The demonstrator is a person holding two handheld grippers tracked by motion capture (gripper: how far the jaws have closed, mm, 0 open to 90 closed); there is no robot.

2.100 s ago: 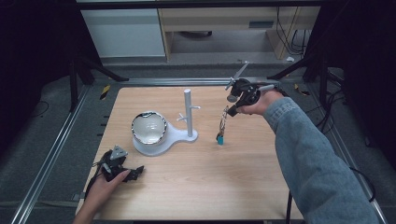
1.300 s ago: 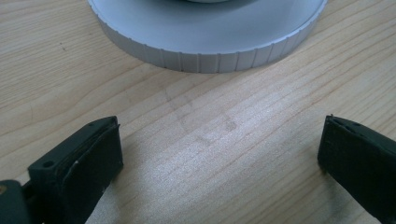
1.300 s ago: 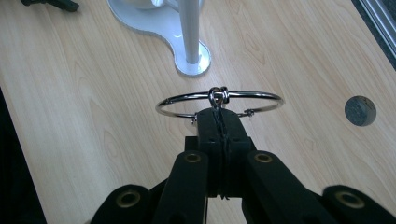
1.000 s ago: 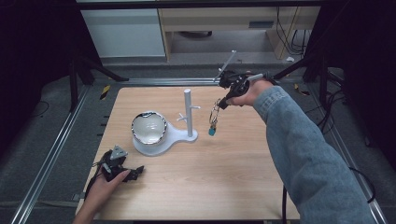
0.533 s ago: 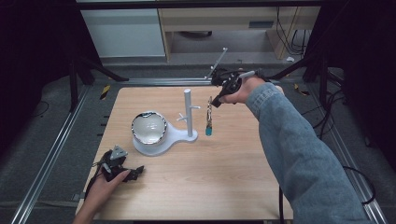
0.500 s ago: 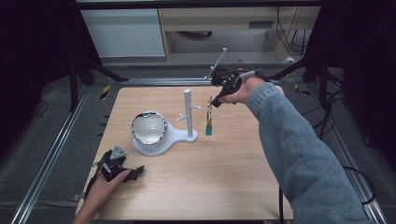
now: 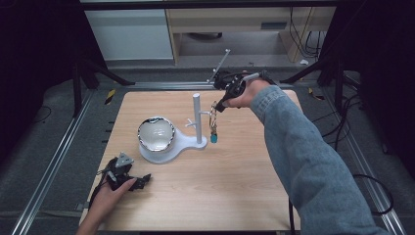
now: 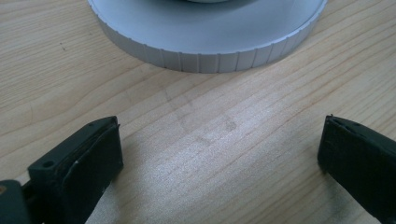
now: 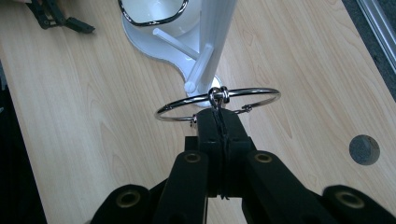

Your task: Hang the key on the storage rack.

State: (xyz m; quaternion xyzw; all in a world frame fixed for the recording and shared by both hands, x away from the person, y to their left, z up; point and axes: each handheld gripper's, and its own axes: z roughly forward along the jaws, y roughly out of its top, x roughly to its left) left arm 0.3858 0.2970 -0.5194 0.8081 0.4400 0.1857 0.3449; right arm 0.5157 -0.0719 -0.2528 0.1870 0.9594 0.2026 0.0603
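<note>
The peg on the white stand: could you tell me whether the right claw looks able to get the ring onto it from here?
Probably yes: the right claw, shut on the ring, holds it just off the peg tip with nothing between. The left claw sits far off.

silver key ring [image 9: 219, 102] with teal tag [image 7: 214, 138], hanging just beside white stand's post [image 7: 197, 117]

Looks like a lab test bay: wooden surface [image 7: 195, 196] framed by aluminium rails [image 7: 49, 166], black tripod legs [image 7: 98, 73], loose cables [image 7: 377, 191], dark surroundings.
</note>
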